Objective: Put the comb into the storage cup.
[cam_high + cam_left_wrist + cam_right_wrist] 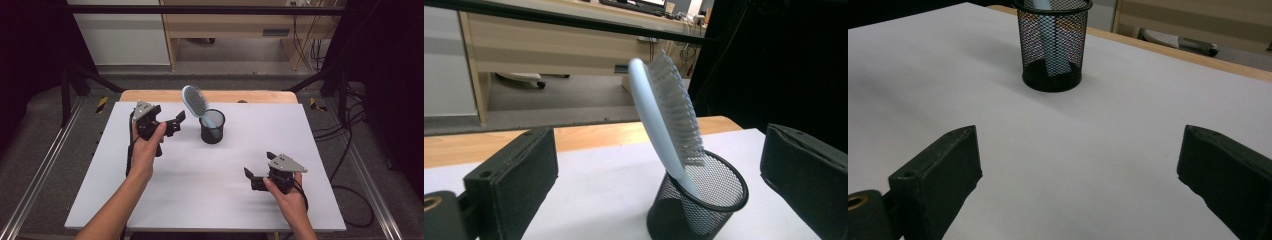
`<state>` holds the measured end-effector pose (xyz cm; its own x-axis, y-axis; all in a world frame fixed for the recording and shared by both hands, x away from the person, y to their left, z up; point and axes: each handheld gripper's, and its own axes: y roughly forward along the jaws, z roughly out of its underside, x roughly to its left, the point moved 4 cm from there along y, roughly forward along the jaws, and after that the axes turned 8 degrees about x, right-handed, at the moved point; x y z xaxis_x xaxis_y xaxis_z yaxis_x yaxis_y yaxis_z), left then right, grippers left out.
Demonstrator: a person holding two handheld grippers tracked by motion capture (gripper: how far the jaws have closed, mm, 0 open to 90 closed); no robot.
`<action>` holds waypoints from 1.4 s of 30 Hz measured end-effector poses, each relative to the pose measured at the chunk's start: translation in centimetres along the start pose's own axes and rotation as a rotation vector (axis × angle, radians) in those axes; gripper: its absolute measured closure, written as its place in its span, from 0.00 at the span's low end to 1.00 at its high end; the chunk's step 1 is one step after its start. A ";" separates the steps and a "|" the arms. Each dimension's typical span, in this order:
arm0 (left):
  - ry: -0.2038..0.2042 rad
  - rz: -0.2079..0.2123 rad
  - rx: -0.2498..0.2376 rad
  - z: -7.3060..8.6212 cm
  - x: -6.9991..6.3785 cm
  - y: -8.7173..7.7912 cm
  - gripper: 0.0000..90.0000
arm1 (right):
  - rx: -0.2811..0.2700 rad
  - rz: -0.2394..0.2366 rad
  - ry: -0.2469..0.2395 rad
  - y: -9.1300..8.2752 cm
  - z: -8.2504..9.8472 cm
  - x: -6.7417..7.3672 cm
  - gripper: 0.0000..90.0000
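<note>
The cup (696, 202) is black wire mesh, matt. Standing in it, the hairbrush (659, 120) has a smooth, glossy pale-blue plastic back and plastic bristles. Beneath the cup, the desk (200, 175) looks matt white, with a wood edge behind.

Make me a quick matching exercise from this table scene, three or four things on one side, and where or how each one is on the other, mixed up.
Things:
1. hairbrush
2. mesh cup
3. left tool
4. right tool

States:
A. open, near the table's front right
B. black, standing upright on the white table top
C. light blue, leaning handle-down in the cup
D. open, just left of the cup, aimed at it

Pairs: 1-C, 2-B, 3-D, 4-A
</note>
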<state>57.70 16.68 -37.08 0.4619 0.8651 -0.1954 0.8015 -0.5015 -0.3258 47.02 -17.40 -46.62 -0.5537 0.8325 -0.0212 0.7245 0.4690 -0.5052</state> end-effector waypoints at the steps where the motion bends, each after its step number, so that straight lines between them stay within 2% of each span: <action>1: 0.000 -0.001 -0.004 -0.2 0.2 -0.3 0.02 | 0.001 0.001 -0.005 0.0 0.0 0.1 0.04; 7: -0.012 -0.007 -0.016 -1.2 1.6 -1.7 0.02 | 0.008 0.004 -0.021 0.0 0.1 0.2 0.04; 11: -0.013 -0.013 -0.015 -1.1 2.4 -2.6 0.02 | 0.012 0.010 -0.021 0.0 0.2 0.2 0.04; 14: -0.009 0.005 -0.008 -0.9 3.0 -3.0 0.02 | 0.006 0.006 -0.015 0.0 0.1 0.3 0.04; 20: 0.008 -0.016 -0.011 -0.7 4.1 -4.2 0.02 | 0.016 -0.003 -0.039 0.2 0.1 0.7 0.04; 22: 0.008 -0.017 -0.011 -0.5 4.5 -4.6 0.02 | 0.017 0.005 -0.046 0.1 0.1 0.7 0.04; 24: -0.016 -0.011 -0.010 -0.4 4.9 -5.1 0.02 | 0.016 0.010 -0.049 0.0 0.1 0.6 0.05; 30: -0.017 -0.027 -0.026 -1.0 6.1 -6.7 0.02 | -0.023 0.045 -0.046 -0.6 -0.1 0.4 0.05; 34: 0.023 -0.050 -0.026 -1.9 6.7 -7.8 0.02 | -0.055 0.059 -0.059 -0.6 -0.2 0.4 0.05; 38: 0.074 -0.067 -0.022 -2.6 7.0 -8.7 0.02 | -0.058 0.047 -0.056 -0.4 -0.2 0.5 0.06; 40: 0.077 -0.070 -0.019 -2.6 7.2 -9.0 0.02 | -0.059 0.048 -0.043 -0.4 -0.1 0.4 0.07; 42: 0.071 -0.064 -0.032 -2.5 7.5 -9.5 0.02 | -0.056 0.040 -0.002 -0.2 0.0 0.3 0.08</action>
<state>54.52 27.90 -33.13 0.4343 0.8942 -0.1084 0.8413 -0.4457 -0.3059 46.71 -17.27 -46.56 -0.5247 0.8502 -0.0423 0.7677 0.4512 -0.4551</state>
